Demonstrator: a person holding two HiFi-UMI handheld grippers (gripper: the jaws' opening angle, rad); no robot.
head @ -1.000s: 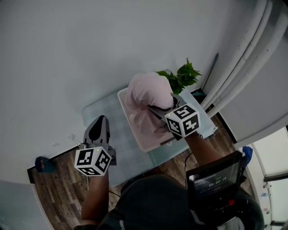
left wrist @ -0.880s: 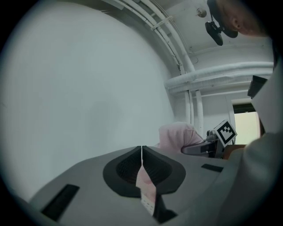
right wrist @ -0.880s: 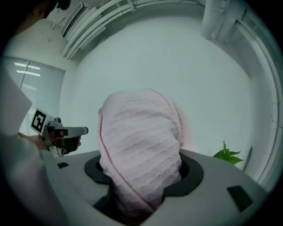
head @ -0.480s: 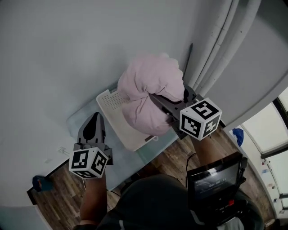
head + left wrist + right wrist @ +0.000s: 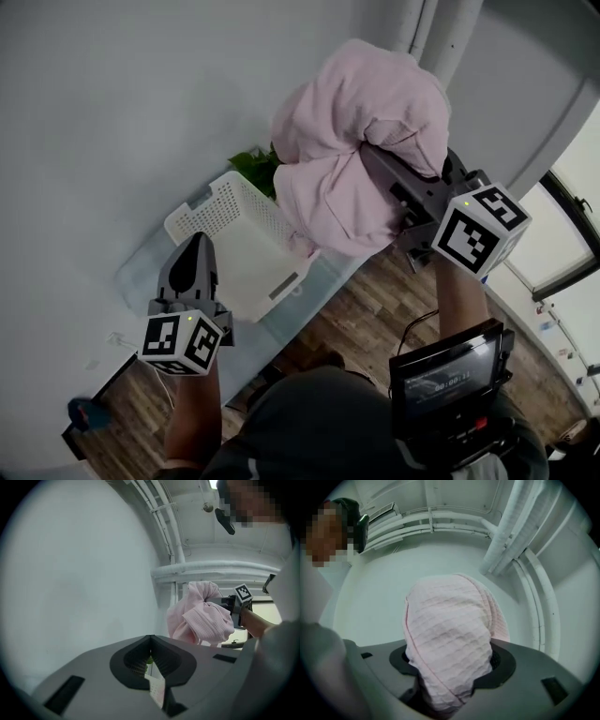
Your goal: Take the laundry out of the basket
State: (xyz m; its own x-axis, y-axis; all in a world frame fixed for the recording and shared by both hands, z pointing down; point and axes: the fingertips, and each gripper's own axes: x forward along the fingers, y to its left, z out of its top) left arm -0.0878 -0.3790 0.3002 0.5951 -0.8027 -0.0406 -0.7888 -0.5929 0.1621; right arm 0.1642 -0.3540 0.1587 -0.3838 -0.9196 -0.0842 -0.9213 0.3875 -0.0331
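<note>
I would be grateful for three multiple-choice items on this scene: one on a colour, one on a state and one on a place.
1. What colour is the basket?
A. Blue
B. White
C. Black

2. How do the jaws of the left gripper stand?
A. Together, holding nothing
B. Wide apart
C. Clamped on the basket

3. Where is the pink laundry?
A. Lying in the basket
B. Draped over the left gripper
C. Held up in the right gripper

Key: 1 B, as the head view shows a white perforated basket. 2 A, as the left gripper view shows the jaws meeting at the tip with no cloth between them. 3 C, as the right gripper view shows the jaws closed on the pink cloth, and the head view shows the bundle raised.
</note>
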